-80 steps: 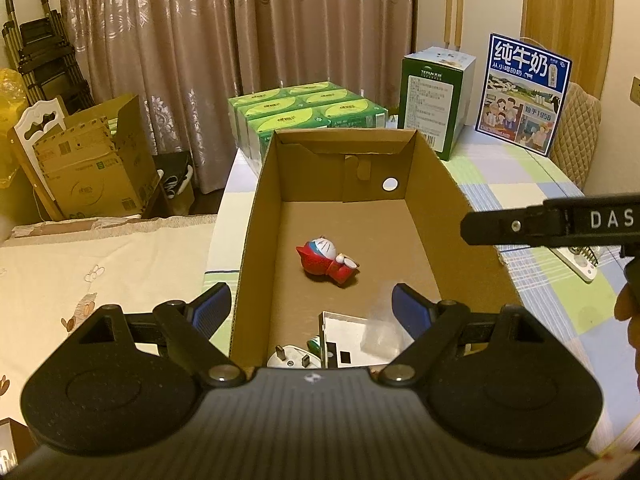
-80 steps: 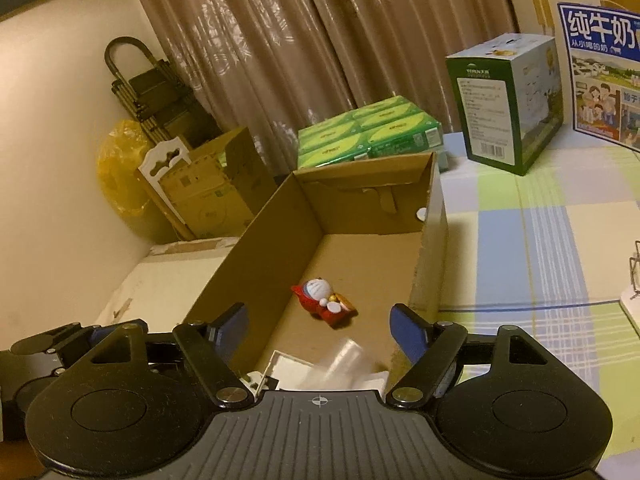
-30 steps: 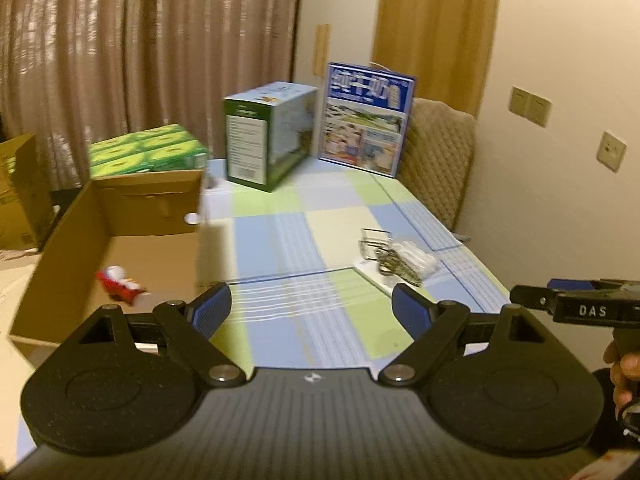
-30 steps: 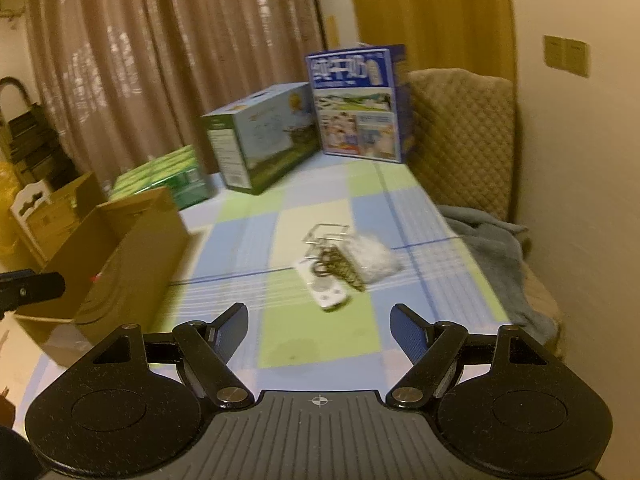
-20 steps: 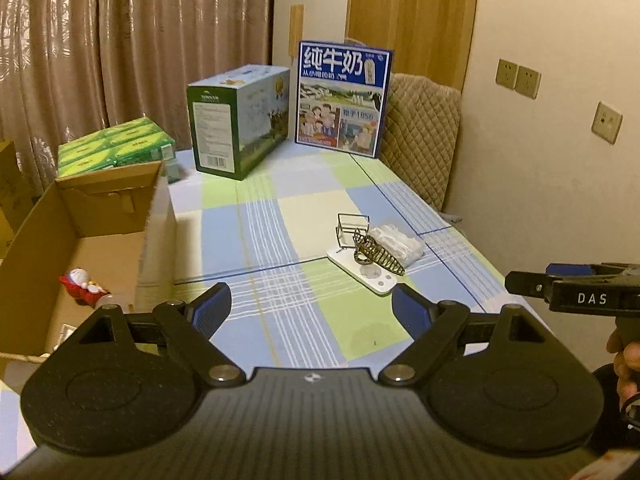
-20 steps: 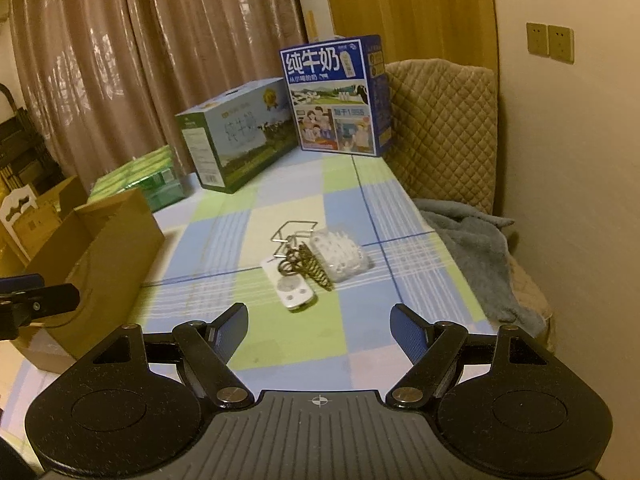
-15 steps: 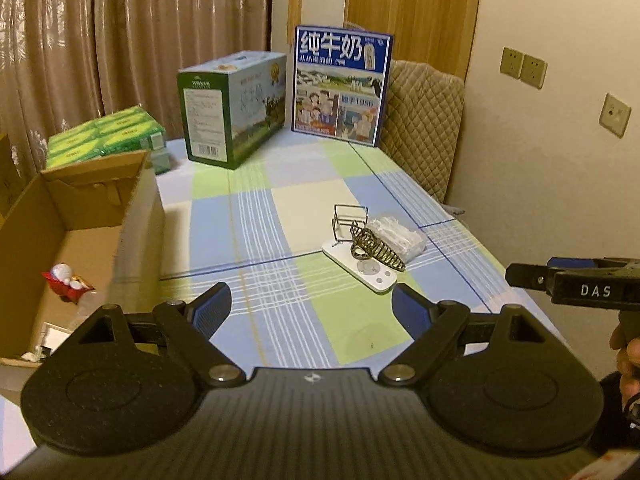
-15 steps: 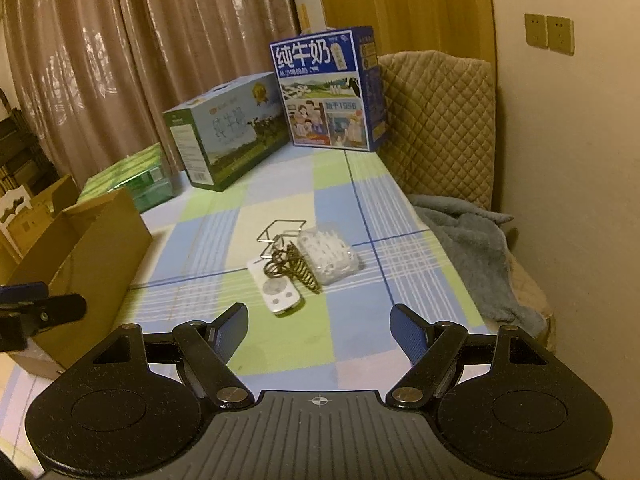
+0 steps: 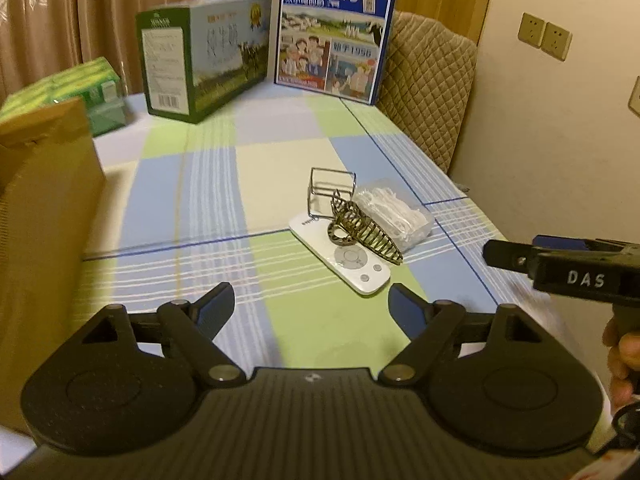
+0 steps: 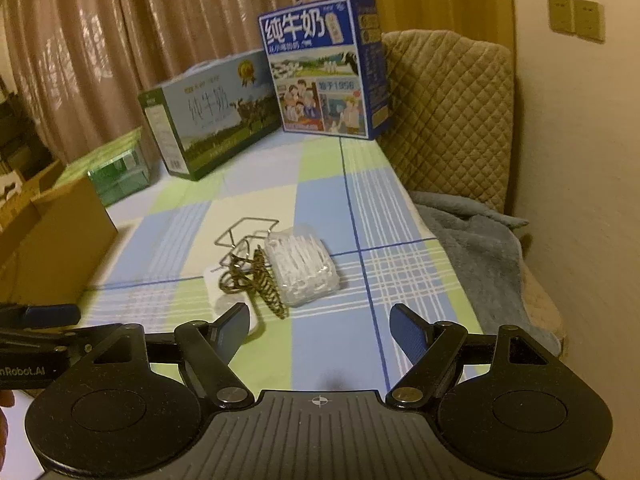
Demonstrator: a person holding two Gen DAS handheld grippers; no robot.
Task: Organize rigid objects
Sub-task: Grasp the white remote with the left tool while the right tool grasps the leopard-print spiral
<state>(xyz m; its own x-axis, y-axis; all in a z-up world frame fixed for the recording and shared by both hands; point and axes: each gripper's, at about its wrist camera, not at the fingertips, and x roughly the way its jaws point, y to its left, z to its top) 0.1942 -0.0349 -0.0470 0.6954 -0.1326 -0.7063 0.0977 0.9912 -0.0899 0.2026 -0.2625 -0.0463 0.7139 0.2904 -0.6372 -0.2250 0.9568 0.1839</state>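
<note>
- Curtains hang behind a table point(image 9: 280, 148) covered in a blue, green and cream checked cloth; a quilted chair back point(image 9: 428, 84) stands at its far right corner.
- Near the middle of the cloth lies a small cluster: a white remote point(image 9: 340, 256), a bronze claw hair clip point(image 9: 364, 228) resting on top of it, a wire frame point(image 9: 332, 188) just behind, and a clear packet of white picks point(image 9: 396, 212) touching the clip's right side.
- At the table's left edge stands an open cardboard box point(image 9: 40, 216), well apart from the cluster.
- Along the far end stand a green milk carton box point(image 9: 200, 60), a blue milk box point(image 9: 332, 36) and green packs point(image 9: 72, 88).
- Left tongs point(image 9: 310, 306) hover low over the cloth, short of the remote; the jaws have just been closing a little, yet stand wide with nothing between them.
- Right tongs point(image 10: 318, 322) hover just short of the clip and packet, jaws apart and empty.
- A grey blanket point(image 10: 480, 240) lies on the chair seat beside the table.
</note>
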